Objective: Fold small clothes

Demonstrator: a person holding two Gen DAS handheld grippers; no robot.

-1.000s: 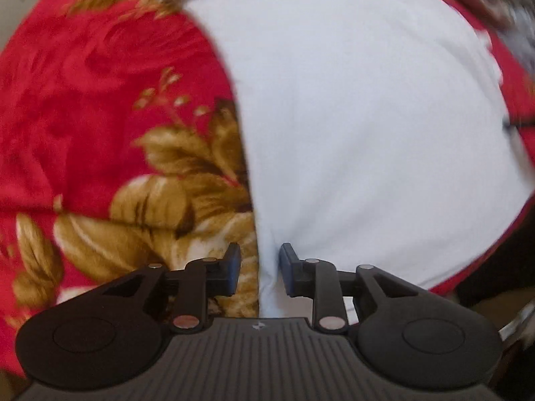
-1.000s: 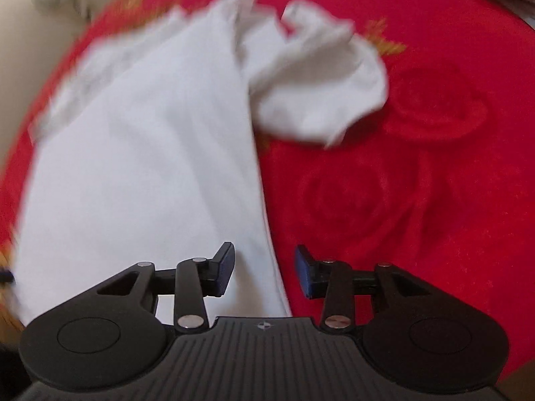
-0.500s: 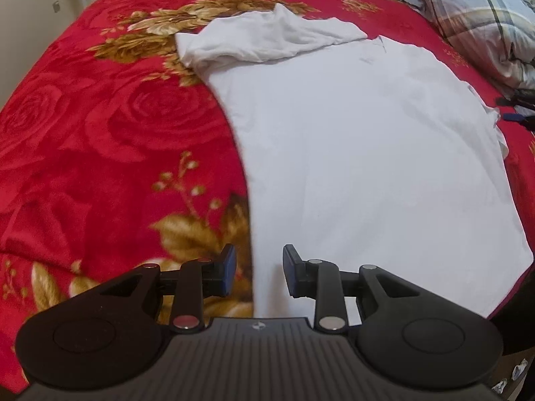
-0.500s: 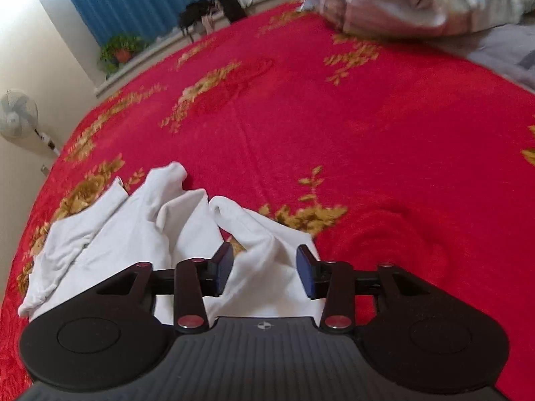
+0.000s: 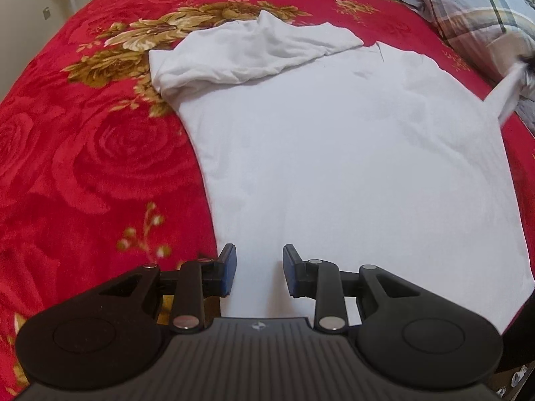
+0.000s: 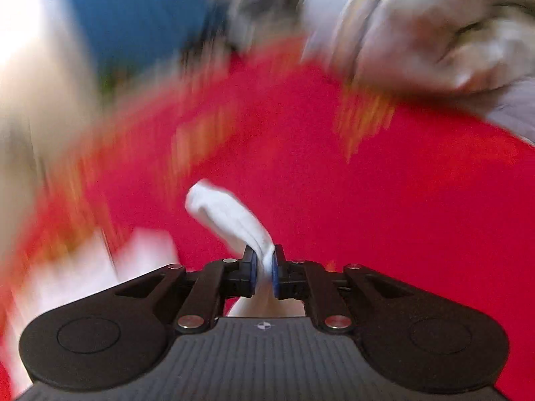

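A white T-shirt (image 5: 351, 153) lies spread on a red flowered blanket (image 5: 83, 153). Its left sleeve (image 5: 247, 56) is bunched at the far end. My left gripper (image 5: 259, 272) is open and empty, just above the shirt's near left edge. My right gripper (image 6: 263, 272) is shut on a fold of the shirt's right sleeve (image 6: 230, 217) and holds it up off the bed. That sleeve shows lifted at the right edge of the left wrist view (image 5: 505, 97). The right wrist view is heavily blurred by motion.
A plaid grey quilt (image 5: 481, 10) is heaped at the far right of the bed. It shows blurred in the right wrist view (image 6: 434, 30), beside a blue curtain (image 6: 133, 16). The bed's near right edge drops off by the shirt's hem.
My right gripper has closed on the shirt's right sleeve and lifted it, moving fast. My left gripper has stayed open and pulled back, so more of the shirt shows.
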